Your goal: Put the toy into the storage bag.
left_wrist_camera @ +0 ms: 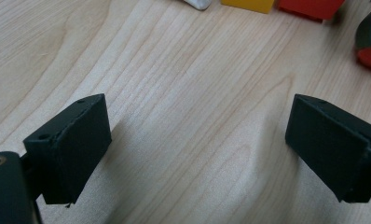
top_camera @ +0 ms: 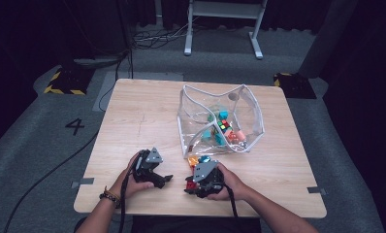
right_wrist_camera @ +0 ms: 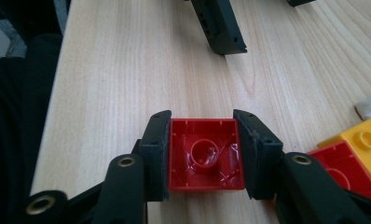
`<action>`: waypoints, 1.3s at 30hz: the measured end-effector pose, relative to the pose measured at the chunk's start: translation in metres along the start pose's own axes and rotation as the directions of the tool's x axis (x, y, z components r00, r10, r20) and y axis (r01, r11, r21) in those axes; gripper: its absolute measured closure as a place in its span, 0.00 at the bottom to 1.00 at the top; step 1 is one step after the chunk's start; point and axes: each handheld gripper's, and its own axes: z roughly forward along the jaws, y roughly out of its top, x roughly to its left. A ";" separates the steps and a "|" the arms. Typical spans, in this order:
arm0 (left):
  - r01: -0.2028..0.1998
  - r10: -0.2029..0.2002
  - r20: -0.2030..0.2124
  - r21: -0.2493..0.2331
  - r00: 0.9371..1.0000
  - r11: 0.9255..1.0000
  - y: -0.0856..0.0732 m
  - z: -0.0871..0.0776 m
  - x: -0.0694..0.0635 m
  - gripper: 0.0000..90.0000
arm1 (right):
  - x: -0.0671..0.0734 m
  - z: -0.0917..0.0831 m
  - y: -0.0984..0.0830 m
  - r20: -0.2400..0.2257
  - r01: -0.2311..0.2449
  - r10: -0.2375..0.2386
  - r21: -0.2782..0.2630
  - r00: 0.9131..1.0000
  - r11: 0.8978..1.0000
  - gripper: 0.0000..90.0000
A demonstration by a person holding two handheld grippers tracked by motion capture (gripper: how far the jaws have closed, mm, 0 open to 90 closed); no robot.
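— Red brick [right_wrist_camera: 206,161], one, hollow side up: my right gripper [right_wrist_camera: 206,154] pinches it between both jaws, low over the table [top_camera: 142,116] near its front edge.

— And the left?

— Left gripper [left_wrist_camera: 197,140] spread wide, bare wood between its jaws. Beside the right one I count one yellow brick [right_wrist_camera: 367,140] and one more red [right_wrist_camera: 344,163], both cut off. The bag [top_camera: 220,124] holds a jumble I can't count.
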 end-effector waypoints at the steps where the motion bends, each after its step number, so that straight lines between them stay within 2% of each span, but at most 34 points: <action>1: 0.000 0.000 -0.002 0.000 1.000 1.000 0.000 0.000 0.000 0.08 | 0.000 -0.002 -0.001 0.001 -0.002 0.002 -0.005 1.000 1.000 0.66; 4: 0.000 0.000 0.000 0.000 1.000 1.000 0.000 0.000 0.000 0.08 | 0.001 -0.012 -0.003 0.007 0.005 -0.005 -0.007 1.000 1.000 0.66; 8: 0.000 0.000 0.000 0.000 1.000 1.000 0.000 0.000 0.000 0.08 | 0.000 -0.029 -0.011 0.017 -0.011 0.012 -0.014 1.000 1.000 0.66; 12: 0.000 0.000 0.000 0.000 1.000 1.000 0.000 0.000 0.000 0.08 | -0.002 -0.050 -0.026 0.055 -0.037 0.039 -0.029 0.998 0.999 0.66; 13: 0.000 0.000 0.000 0.000 1.000 1.000 0.000 0.000 0.000 0.08 | -0.002 -0.057 -0.030 0.071 -0.057 0.060 -0.036 0.996 0.998 0.66; 15: 0.000 0.000 0.000 0.000 1.000 1.000 0.000 0.000 0.000 0.08 | -0.004 -0.071 -0.039 0.109 -0.066 0.073 -0.065 0.991 0.996 0.66; 17: 0.000 0.000 0.001 0.000 1.000 1.000 0.000 0.000 0.000 0.08 | -0.004 -0.085 -0.048 0.140 -0.111 0.124 -0.097 0.982 0.989 0.66; 20: 0.000 0.000 0.000 0.000 1.000 1.000 0.000 0.000 0.000 0.08 | -0.007 -0.107 -0.060 0.178 -0.142 0.162 -0.124 0.971 0.982 0.66; 26: 0.001 -0.001 0.000 0.000 1.000 1.000 0.000 0.000 0.000 0.08 | -0.011 -0.142 -0.084 0.272 -0.193 0.230 -0.157 0.934 0.969 0.66; 33: 0.000 0.000 0.001 0.001 1.000 1.000 0.000 0.000 0.000 0.08 | -0.021 -0.172 -0.109 0.364 -0.259 0.326 -0.221 0.872 0.940 0.66; 39: 0.001 -0.001 0.001 0.001 1.000 1.000 0.000 0.000 0.000 0.08 | -0.039 -0.195 -0.122 0.427 -0.294 0.387 -0.269 0.817 0.917 0.66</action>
